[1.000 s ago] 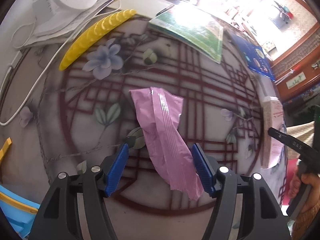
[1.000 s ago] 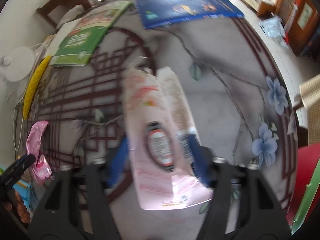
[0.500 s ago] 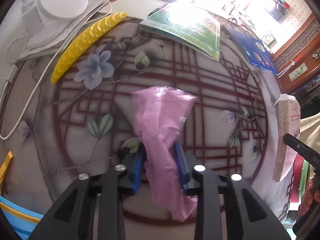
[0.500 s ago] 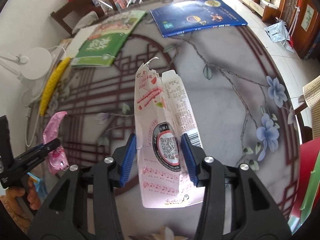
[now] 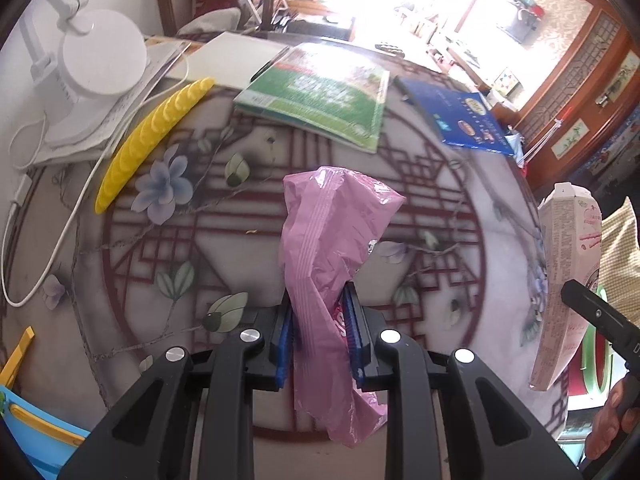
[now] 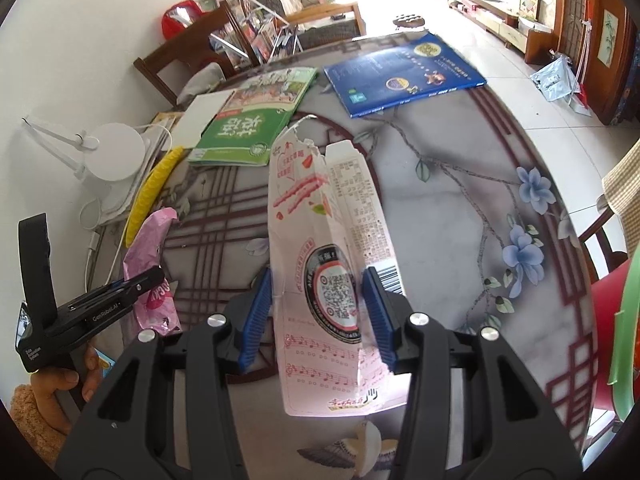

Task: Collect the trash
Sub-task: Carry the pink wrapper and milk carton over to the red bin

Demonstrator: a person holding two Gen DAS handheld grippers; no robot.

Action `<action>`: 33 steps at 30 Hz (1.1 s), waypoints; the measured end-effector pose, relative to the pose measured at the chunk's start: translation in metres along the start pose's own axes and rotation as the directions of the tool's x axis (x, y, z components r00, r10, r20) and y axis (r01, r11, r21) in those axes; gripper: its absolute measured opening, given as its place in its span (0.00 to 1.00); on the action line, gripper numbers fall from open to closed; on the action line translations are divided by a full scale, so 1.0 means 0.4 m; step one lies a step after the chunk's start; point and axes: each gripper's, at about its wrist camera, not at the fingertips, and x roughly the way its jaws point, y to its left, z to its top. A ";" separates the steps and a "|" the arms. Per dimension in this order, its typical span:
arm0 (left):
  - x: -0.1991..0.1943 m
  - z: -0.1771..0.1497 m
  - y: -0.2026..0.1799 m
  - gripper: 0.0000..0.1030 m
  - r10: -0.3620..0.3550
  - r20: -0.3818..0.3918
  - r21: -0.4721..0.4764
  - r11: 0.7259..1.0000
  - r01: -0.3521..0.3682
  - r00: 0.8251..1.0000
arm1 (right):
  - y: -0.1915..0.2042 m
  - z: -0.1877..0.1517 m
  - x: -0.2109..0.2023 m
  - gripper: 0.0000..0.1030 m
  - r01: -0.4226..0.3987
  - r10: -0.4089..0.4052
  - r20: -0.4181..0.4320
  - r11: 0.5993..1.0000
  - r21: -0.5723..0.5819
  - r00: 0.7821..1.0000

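Step in hand, by my read: both trash pieces are picked up and lifted off the round table (image 6: 460,208); no bin in either view, so next is prob. carrying them off the tabletop to wherever trash goes w/o letting either slip.

Left gripper (image 5: 320,332) is clenched on a pink plastic wrapper (image 5: 328,240), above the table's red lattice pattern. Wrapper is thin, crinkly film, twisted at the pinch, loose tail hanging below the blue pads.

Right gripper (image 6: 322,312) grasps a torn pink-and-white paper carton (image 6: 324,240) at mid-body, above the table centre. Carton is flattened thin card, ragged top edge, QR label & barcode. It's stiff but crushable, so grip shouldn't tighten much.
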 end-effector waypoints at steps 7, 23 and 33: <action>-0.041 -0.006 -0.038 0.20 -0.019 0.031 0.036 0.999 0.018 0.999 | -0.017 -0.027 -0.050 0.44 0.000 -0.001 0.035 0.999 0.032 0.999; -0.078 -0.051 -0.121 0.20 -0.047 0.039 0.106 0.993 0.043 0.998 | -0.091 -0.090 -0.123 0.44 0.013 -0.021 0.072 0.994 0.111 0.997; -0.096 -0.072 -0.169 0.20 -0.056 0.044 0.143 0.989 0.049 0.997 | -0.138 -0.116 -0.159 0.44 0.014 -0.028 0.090 0.989 0.148 0.996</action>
